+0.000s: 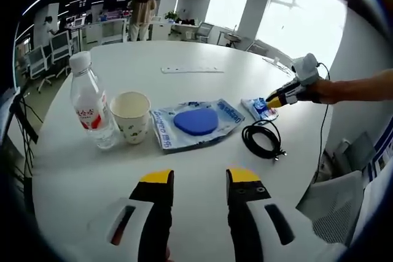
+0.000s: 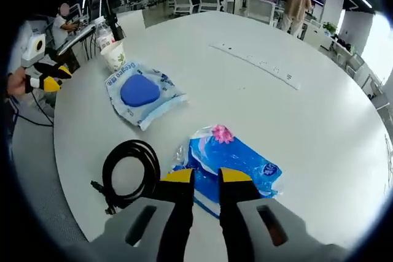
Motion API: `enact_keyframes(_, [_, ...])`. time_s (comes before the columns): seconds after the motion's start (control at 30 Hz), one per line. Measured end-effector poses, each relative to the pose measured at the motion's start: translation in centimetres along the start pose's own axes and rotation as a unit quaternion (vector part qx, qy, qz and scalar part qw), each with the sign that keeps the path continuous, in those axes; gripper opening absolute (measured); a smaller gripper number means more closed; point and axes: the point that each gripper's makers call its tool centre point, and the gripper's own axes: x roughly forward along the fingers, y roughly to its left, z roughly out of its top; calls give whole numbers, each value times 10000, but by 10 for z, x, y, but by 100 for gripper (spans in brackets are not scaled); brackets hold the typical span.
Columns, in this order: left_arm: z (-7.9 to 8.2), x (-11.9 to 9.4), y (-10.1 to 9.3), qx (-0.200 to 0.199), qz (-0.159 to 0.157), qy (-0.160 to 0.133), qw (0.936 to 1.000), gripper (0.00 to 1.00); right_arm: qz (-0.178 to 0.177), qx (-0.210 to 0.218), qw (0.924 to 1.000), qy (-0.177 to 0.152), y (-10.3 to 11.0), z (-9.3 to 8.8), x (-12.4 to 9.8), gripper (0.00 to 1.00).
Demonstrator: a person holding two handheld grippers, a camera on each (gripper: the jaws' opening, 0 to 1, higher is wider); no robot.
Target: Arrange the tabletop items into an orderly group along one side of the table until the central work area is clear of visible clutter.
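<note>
One small blue packet [image 2: 230,154] lies at twelve o'clock, touching the right tongs [image 2: 206,176], narrowly parted and holding nothing; the left tongs [image 1: 199,179] hang open, empty, farther off.

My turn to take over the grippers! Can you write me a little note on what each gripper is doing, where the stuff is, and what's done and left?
Left gripper: open, empty, hanging over bare table in front of the things.
Right gripper: jaws nearly shut at the edge of the small blue packet; whether it grips yet is unclear.
Things: water bottle and paper cup stand side by side; the blue pouch lies next to the cup; the coiled black cable lies beside the small packet.
Done: bottle, cup and pouch sit in a rough row.
Left: probably bring the packet and cable into that row.
</note>
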Motion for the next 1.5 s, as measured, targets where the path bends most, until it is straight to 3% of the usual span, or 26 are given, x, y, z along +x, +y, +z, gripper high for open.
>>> enact_keyframes(0.3, [-10, -11, 6, -54, 86, 36, 9999, 35, 25, -389, 9989, 264, -15, -1, 2, 18])
enact_keyframes(0.53, [-9, -20, 9, -87, 160, -7, 9998, 35, 194, -673, 9964, 470, -9, -6, 6, 21])
enact_keyframes(0.67, [-11, -23, 11, -86, 188, -6, 9998, 35, 322, -1019, 9917, 721, -3, -15, 11, 21])
enact_keyframes(0.87, [-9, -31, 14, -81, 248, -31, 9997, 34, 189, -1517, 9832, 1000, -7, -22, 18, 24])
enact_keyframes(1.03, [-9, -38, 19, -98, 326, -57, 9994, 34, 192, -1666, 9795, 1115, -8, -26, 25, 18])
enact_keyframes(1.17, [-14, -44, 21, -128, 400, -48, 9991, 34, 76, -2020, 9711, 1267, -11, -29, 28, 1])
enact_keyframes(1.5, [-28, -57, 25, -268, 522, -20, 9983, 32, 18, -2328, 9635, 1319, -9, -24, 31, 0])
